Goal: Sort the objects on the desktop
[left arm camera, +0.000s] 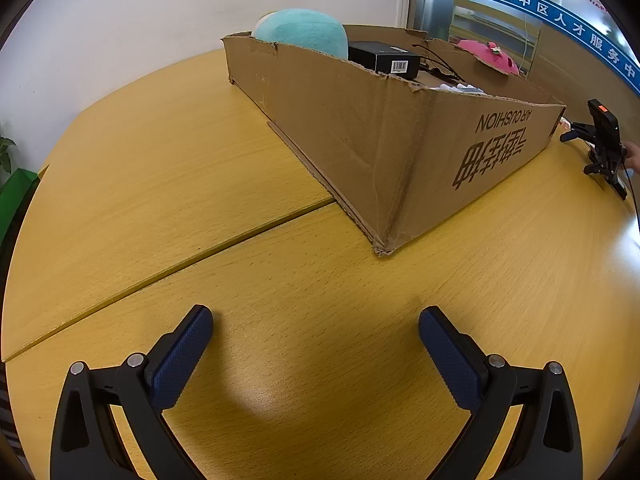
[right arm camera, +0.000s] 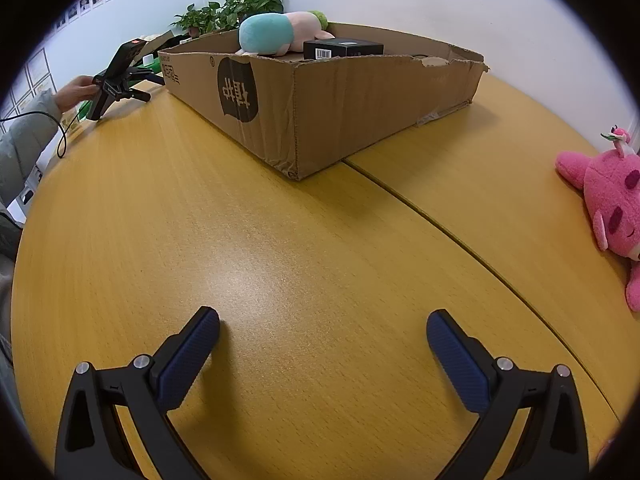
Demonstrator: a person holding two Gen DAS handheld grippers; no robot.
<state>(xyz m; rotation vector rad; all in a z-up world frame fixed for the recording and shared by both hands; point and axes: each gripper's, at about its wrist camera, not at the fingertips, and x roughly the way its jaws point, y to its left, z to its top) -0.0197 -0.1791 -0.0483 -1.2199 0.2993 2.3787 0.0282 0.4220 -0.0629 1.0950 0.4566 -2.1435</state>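
A yellow wood table with a seam stands by white walls, a box near its far edge. Both tools, left and right, gape empty. The box's contents are half hidden; a pink plush is cut off at the right edge.

The cardboard box bears "AIR CUSHION" printed upside down on its near side in the left wrist view, with large Chinese characters under it, too distorted to read surely; the blue band on the glass wall behind reads 吴中区人才服务中; the small black box inside the carton carries a white barcode label, its digits too small to read.
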